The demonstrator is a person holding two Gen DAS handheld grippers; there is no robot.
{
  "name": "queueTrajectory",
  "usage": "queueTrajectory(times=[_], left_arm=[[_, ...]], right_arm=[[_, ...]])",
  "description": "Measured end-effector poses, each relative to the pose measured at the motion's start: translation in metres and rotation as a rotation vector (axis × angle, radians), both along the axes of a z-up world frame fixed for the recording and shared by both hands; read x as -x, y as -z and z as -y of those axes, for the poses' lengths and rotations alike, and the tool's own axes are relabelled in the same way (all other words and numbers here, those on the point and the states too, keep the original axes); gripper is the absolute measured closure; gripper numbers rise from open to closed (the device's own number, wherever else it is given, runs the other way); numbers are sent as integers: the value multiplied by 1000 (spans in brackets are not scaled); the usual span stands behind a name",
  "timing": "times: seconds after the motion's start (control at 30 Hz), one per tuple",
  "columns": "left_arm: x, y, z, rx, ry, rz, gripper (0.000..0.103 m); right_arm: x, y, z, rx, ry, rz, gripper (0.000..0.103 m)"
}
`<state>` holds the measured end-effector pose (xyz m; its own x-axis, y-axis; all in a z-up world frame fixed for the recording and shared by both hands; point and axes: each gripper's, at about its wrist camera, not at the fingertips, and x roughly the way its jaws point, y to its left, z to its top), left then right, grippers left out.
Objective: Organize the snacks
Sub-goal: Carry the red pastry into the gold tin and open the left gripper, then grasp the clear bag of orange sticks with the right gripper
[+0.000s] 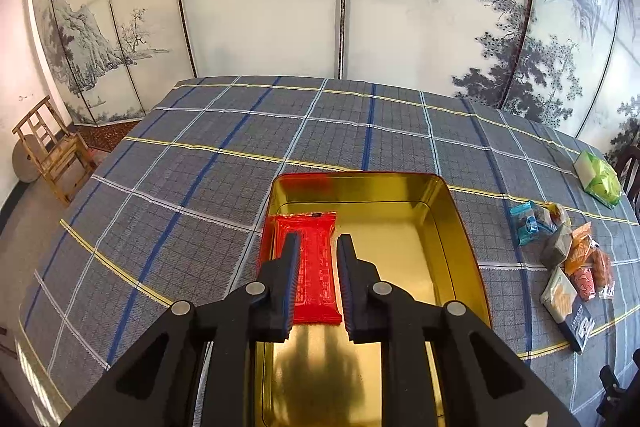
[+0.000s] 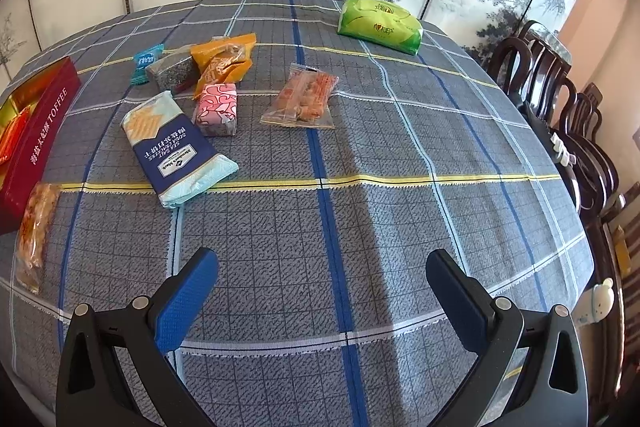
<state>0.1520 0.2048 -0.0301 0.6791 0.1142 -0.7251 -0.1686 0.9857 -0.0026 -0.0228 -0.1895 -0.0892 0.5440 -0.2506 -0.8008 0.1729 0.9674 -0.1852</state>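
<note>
While the left gripper (image 1: pixel 318 247) hovers over the gold tin (image 1: pixel 460 227), its jaws stand slightly apart, gripping nothing; a red snack packet (image 1: pixel 316 267) lies flat inside below them. From the right gripper (image 2: pixel 322 267), jaws wide and empty, loose snacks lie ahead. The cracker pack (image 2: pixel 172 147) looks light, crinkly and crushable; pinch its long sides gently.

A grey plaid tablecloth (image 2: pixel 360 211) with blue, white and yellow lines was spread across the frame. Behind it, along the top, a folding screen (image 1: pixel 260 7) painted with ink mountains and pines was seen. A wooden chair (image 1: pixel 56 151) was placed at the left edge, dark chairs (image 2: pixel 560 99) at the right edge. A green tissue pack (image 2: pixel 380 21) was laid at upper right.
</note>
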Motion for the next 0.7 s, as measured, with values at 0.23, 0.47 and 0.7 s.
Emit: queueTrajectory(times=[0.23, 0.47, 0.7], left_arm=[[45, -4, 12, 2, 54, 49, 52], [98, -7, 25, 34, 92, 77, 44], [137, 1, 29, 71, 115, 67, 43]], right_arm=[[-33, -3, 32, 7, 33, 15, 0], [-118, -12, 56, -11, 75, 5, 0], [-172, 16, 49, -67, 77, -95, 0]])
